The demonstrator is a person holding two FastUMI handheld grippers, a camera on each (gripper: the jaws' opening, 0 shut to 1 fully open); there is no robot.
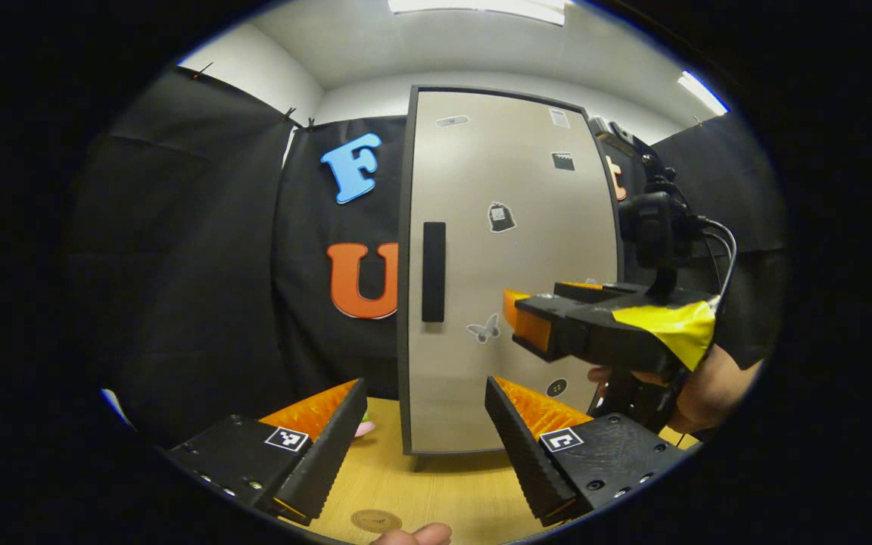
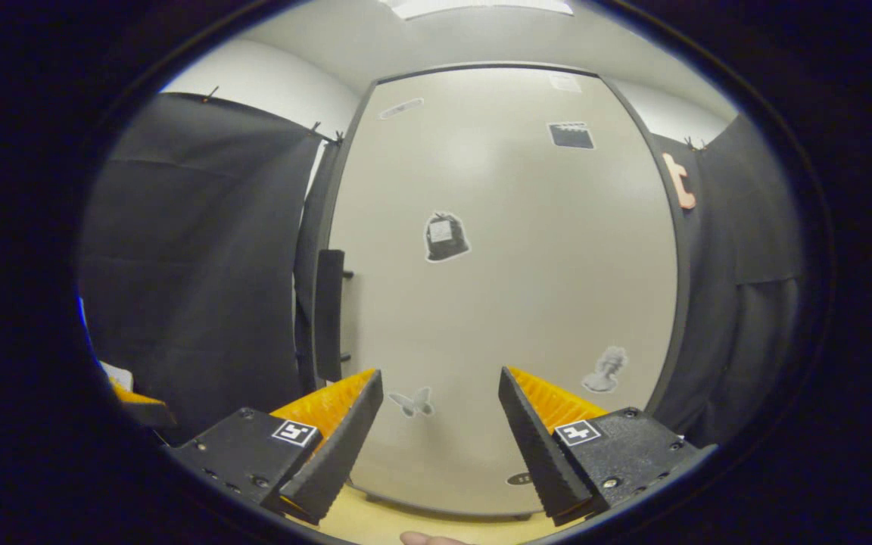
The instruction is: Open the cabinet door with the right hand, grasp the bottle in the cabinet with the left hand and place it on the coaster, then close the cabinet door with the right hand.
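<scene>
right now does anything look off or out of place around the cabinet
Nothing stands out. The cabinet door is shut and sits straight, its handle upright, stickers flat. Both claws are open, and the right claw hovers in front of the door.

Cabinet centred on the table

The cabinet is stood on the table before the booth wall; its handle is set at the door's left edge, and the coaster is laid at bottom centre
</scene>
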